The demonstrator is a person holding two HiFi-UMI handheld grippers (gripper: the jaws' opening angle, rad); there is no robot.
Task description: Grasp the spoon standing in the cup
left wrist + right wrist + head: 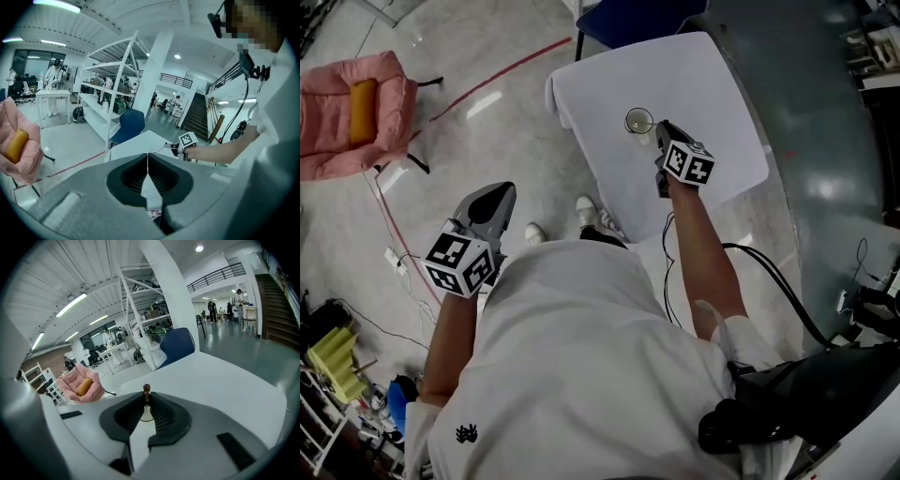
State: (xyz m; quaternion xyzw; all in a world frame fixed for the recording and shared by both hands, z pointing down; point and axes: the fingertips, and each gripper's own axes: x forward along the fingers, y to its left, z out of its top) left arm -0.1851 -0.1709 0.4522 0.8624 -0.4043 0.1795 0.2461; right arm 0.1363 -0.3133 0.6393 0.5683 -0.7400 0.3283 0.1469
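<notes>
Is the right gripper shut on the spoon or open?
The right gripper is shut on the spoon: its fingers pinch the thin stem, brown knob showing just above them.

Clear glass cup (639,121) upright on white surface (712,103), around mid-area, slightly toward left edge; spoon (146,388) stands near-vertical in it, thin handle with dark brown knob, pinched between right gripper (146,398) fingers (159,411).

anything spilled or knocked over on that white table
Nothing stands out. The cup stands upright on the white table with no spill visible, and the spoon stands straight between the right gripper's fingers.
</notes>
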